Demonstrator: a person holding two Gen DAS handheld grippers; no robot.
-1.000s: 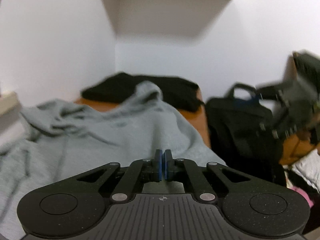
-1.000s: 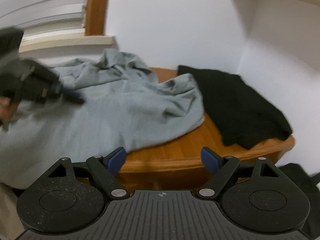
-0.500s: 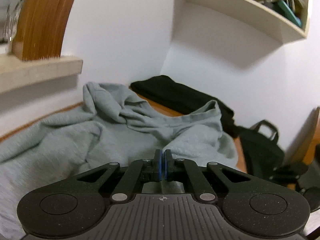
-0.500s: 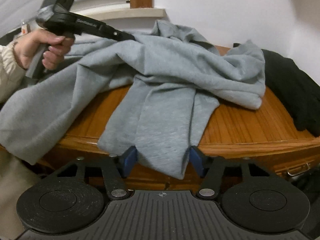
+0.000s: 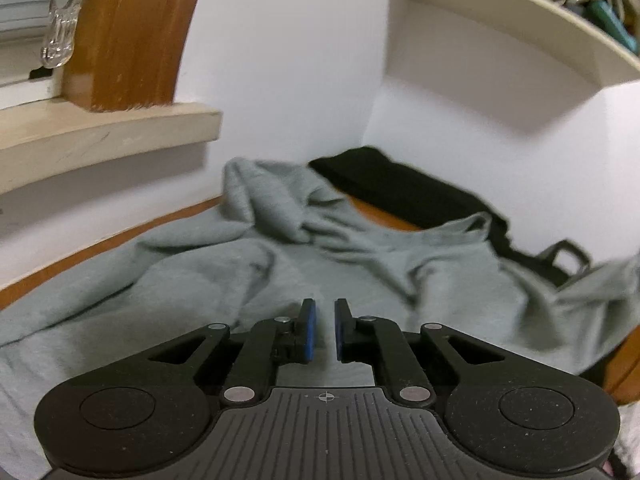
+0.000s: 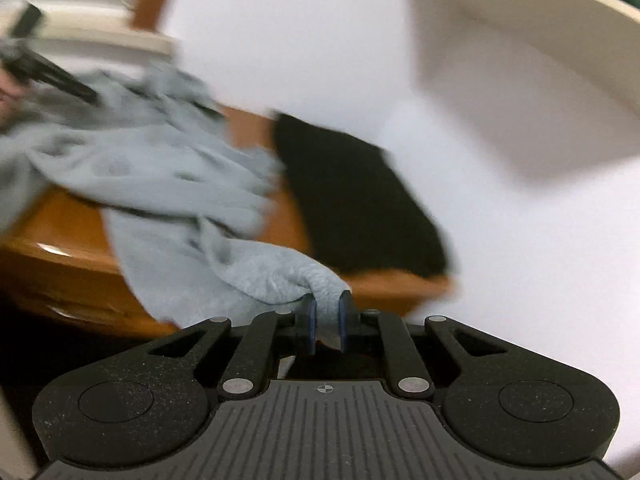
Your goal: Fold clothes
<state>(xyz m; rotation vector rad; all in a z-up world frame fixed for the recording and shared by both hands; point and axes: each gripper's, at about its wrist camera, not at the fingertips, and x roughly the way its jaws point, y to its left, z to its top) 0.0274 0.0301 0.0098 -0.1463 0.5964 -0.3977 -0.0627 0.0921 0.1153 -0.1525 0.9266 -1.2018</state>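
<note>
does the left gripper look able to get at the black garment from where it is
Probably not directly. The left gripper, jaws slightly parted and empty, sits low over the grey sweatshirt, whose bunched folds lie between it and the black garment at the far wall. It would likely have to lift over them.

The left wrist camera sits low and close over the grey sweatshirt, looking along the wooden table toward the far corner of the walls. The right wrist camera looks from the near edge of the table, a little outside it, toward the same corner. Both views share the sweatshirt, the black garment and the white shelf.
</note>
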